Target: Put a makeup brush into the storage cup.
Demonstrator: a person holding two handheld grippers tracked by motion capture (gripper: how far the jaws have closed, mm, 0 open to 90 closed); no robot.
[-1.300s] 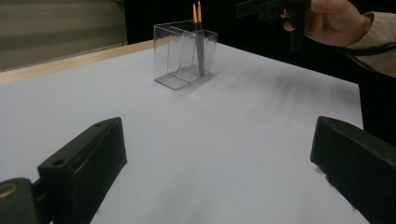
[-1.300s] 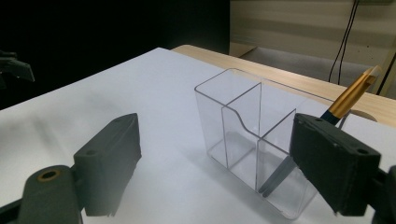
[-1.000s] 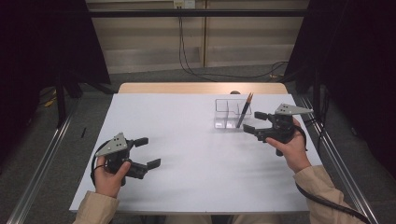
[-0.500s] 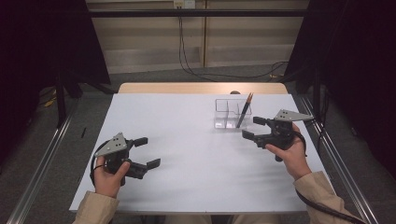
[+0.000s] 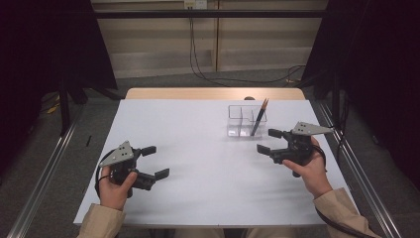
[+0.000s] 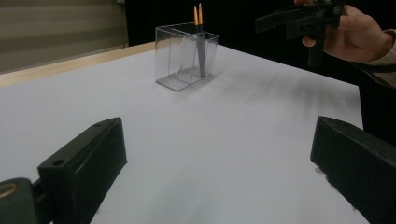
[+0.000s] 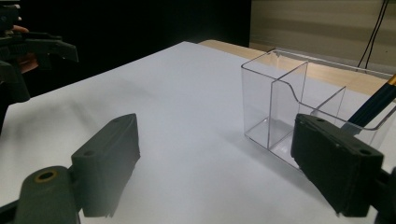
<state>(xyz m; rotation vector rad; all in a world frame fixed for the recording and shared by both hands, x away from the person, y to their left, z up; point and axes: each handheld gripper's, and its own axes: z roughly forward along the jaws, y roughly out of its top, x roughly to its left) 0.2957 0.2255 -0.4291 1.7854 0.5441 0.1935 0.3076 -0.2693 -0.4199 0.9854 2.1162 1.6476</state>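
A clear plastic divided box (image 5: 242, 121) stands on the white table (image 5: 208, 148) at the back right, with two orange-tipped pencils (image 5: 259, 116) leaning in its right compartment. My right gripper (image 5: 268, 140) hovers just in front of the box, apart from it, jaws wide and empty. In the right gripper view the box (image 7: 275, 102) sits between and beyond the jaws, with a pencil (image 7: 373, 107) behind the right one. My left gripper (image 5: 156, 161) rests near the front left, open and empty. The left gripper view looks across to the box (image 6: 187, 56) and pencils (image 6: 198, 14).
A wooden strip (image 5: 213, 93) runs along the table's far edge. Black cables (image 5: 198, 64) hang down the back wall to the floor. Metal rails (image 5: 356, 168) flank the table on both sides. The other hand's gripper (image 6: 303, 18) appears at the upper right of the left gripper view.
My right gripper has drifted a little toward the near edge, away from the box, its jaws still wide. The left gripper has stayed put.
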